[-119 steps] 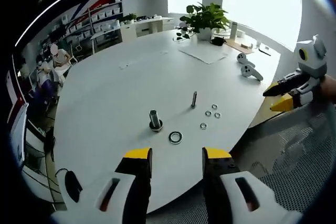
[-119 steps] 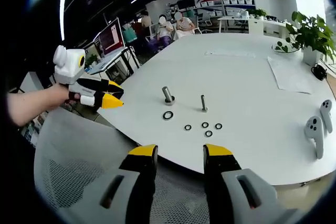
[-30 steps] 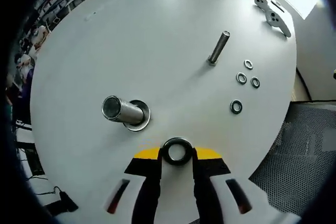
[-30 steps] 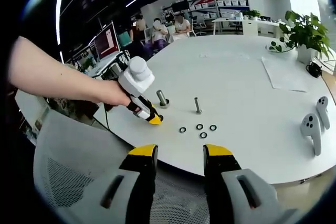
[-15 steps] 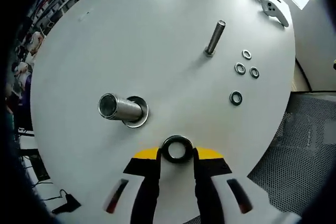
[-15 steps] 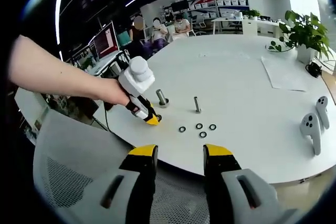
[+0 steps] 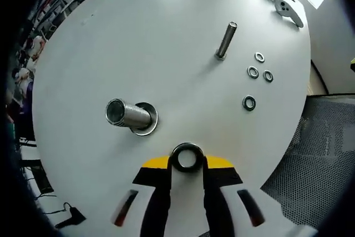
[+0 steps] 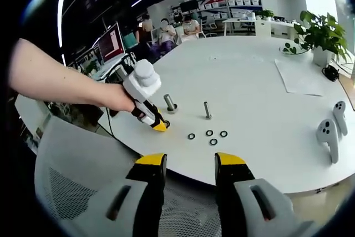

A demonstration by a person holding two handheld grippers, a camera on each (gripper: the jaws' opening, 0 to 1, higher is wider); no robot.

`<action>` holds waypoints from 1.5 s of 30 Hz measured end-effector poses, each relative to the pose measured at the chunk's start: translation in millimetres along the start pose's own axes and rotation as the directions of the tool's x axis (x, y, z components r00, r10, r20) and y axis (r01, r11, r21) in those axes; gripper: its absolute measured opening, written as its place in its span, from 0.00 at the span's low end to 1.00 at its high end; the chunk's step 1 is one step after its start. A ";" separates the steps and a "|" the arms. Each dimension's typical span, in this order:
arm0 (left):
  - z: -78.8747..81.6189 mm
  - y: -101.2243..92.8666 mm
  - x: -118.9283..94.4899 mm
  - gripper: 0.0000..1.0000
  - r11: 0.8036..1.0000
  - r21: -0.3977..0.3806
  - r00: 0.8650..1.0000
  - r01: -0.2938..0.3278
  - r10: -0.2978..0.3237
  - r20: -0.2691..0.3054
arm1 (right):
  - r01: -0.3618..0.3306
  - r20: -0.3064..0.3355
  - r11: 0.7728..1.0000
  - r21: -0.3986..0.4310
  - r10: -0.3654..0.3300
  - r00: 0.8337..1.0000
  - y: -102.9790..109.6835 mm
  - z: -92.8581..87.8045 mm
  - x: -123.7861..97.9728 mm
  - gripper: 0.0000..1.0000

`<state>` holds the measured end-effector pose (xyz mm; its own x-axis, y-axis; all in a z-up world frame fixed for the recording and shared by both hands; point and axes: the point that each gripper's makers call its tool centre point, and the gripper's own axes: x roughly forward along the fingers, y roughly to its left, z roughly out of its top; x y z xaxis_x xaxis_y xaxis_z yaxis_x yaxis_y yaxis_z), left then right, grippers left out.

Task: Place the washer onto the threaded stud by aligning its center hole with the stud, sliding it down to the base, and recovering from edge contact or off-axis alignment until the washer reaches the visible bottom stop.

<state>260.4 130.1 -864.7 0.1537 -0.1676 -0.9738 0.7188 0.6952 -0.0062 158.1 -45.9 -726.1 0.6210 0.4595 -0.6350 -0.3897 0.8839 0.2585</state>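
In the left gripper view the left gripper rises from the bottom centre of the frame with its yellow-tipped jaws drawn in tight on a dark ring-shaped washer, which stands between the tips with its round hole facing the camera. Just above and left of it, at centre left, the thick threaded stud stands on its round base flange on the white table, its open top leaning toward the left of the frame; the washer is near the stud but apart from it, not over its top. In the upper middle a thinner stud stands upright, and to its lower right four small washers lie loose on the tabletop. In the right gripper view the right gripper sits at the bottom centre, its jaws spread wide with nothing between them, hanging over a mesh chair back at the table's near edge. At centre left of that view a person's hand holds the left gripper with its yellow tip just beside the thick stud. Two white controllers lie at the right edge, and a potted plant stands at the upper right.
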 end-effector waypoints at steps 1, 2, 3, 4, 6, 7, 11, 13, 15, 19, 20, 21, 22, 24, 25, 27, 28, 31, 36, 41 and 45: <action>0.5 -0.1 -0.1 0.19 1.000 -0.006 1.000 0.000 0.000 0.004 | -0.001 0.000 1.000 0.001 0.001 1.000 0.2 0.0 -0.1 0.37; 1.3 -0.3 0.2 0.18 1.000 -0.011 1.000 -0.002 0.002 0.004 | 0.000 0.000 1.000 0.001 0.000 1.000 0.1 -0.1 -0.2 0.37; 1.5 -0.4 0.2 0.18 1.000 -0.008 1.000 -0.003 0.003 0.003 | 0.002 0.000 1.000 0.001 -0.002 1.000 -0.2 -0.2 -0.3 0.37; 1.6 -0.2 0.1 0.18 1.000 -0.008 1.000 -0.003 0.003 0.001 | 0.001 0.000 1.000 0.002 -0.001 1.000 -0.1 -0.1 -0.3 0.37; 2.0 -0.3 0.3 0.18 1.000 -0.014 1.000 -0.001 0.001 -0.002 | 0.001 0.000 1.000 0.001 -0.001 1.000 -0.2 0.0 -0.2 0.37; 2.1 0.1 0.4 0.18 1.000 -0.018 1.000 0.002 -0.002 -0.003 | 0.001 0.000 1.000 0.001 -0.001 1.000 -0.2 0.0 -0.2 0.37; 2.1 0.9 0.2 0.18 1.000 -0.020 1.000 -0.003 0.003 0.006 | 0.002 0.001 1.000 0.002 -0.002 1.000 -0.7 0.1 -0.1 0.37; 0.8 1.7 -0.2 0.18 1.000 -0.015 1.000 -0.007 0.007 0.005 | 0.002 0.002 1.000 0.002 -0.002 1.000 -0.4 0.2 -0.2 0.37; -0.2 4.0 -0.8 0.18 1.000 -0.005 1.000 -0.013 0.013 0.005 | 0.002 0.002 1.000 0.003 -0.002 1.000 -0.4 0.3 -0.4 0.37; -0.8 7.5 -6.3 0.18 1.000 -0.013 1.000 -0.009 0.009 0.018 | 0.003 0.005 1.000 0.005 -0.003 1.000 -0.8 0.9 -0.7 0.37; 0.6 8.3 -9.1 0.18 1.000 -0.024 1.000 -0.003 0.004 0.030 | 0.003 0.006 1.000 0.006 -0.003 1.000 -0.8 1.0 -0.7 0.37; 1.9 9.5 -10.8 0.18 1.000 -0.029 0.999 -0.001 0.002 0.039 | 0.003 0.007 1.000 0.006 -0.003 1.000 -0.8 1.2 -0.7 0.37; 4.2 10.3 -14.9 0.18 0.999 -0.034 0.999 0.002 0.000 0.054 | 0.003 0.007 1.000 0.006 -0.003 1.000 -0.7 1.3 -0.8 0.37; 9.0 10.3 -23.8 0.18 0.999 -0.037 0.996 0.008 -0.005 0.086 | 0.000 0.006 1.000 0.005 0.000 1.000 -0.1 1.5 -0.7 0.37; 10.5 10.4 -26.7 0.18 0.999 -0.034 0.995 0.009 -0.006 0.098 | -0.001 0.006 1.000 0.004 0.001 1.000 0.0 1.6 -0.6 0.37; 13.0 11.1 -33.5 0.18 1.000 -0.025 0.993 0.008 -0.005 0.122 | -0.002 0.007 1.000 0.005 0.002 1.000 0.3 1.8 -0.5 0.37; 14.4 10.8 -37.9 0.18 1.000 -0.015 0.991 0.005 -0.003 0.137 | -0.002 0.008 1.000 0.005 0.002 1.000 0.2 1.9 -0.5 0.37; 17.5 12.5 -47.3 0.18 1.000 -0.005 0.988 -0.003 0.004 0.156 | -0.002 0.011 1.000 0.007 0.002 1.000 0.1 2.4 -0.7 0.37; 28.7 17.0 -61.6 0.18 0.998 0.047 0.982 -0.034 0.024 0.189 | -0.004 0.009 1.000 0.004 0.004 1.000 0.5 1.8 -0.4 0.37; 45.4 22.0 -76.8 0.18 0.989 0.122 0.975 -0.083 0.055 0.216 | -0.005 0.009 1.000 0.003 0.005 1.000 0.8 1.9 -0.6 0.37; 52.7 28.8 -75.2 0.18 0.986 0.135 0.975 -0.093 0.063 0.211 | -0.007 0.008 1.000 0.002 0.007 1.000 1.1 1.8 -0.7 0.37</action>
<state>305.2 125.9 -779.7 0.3381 -0.2672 -0.9024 0.7865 0.6068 0.1150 158.5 -45.1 -724.1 0.6238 0.4661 -0.6274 -0.3928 0.8810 0.2639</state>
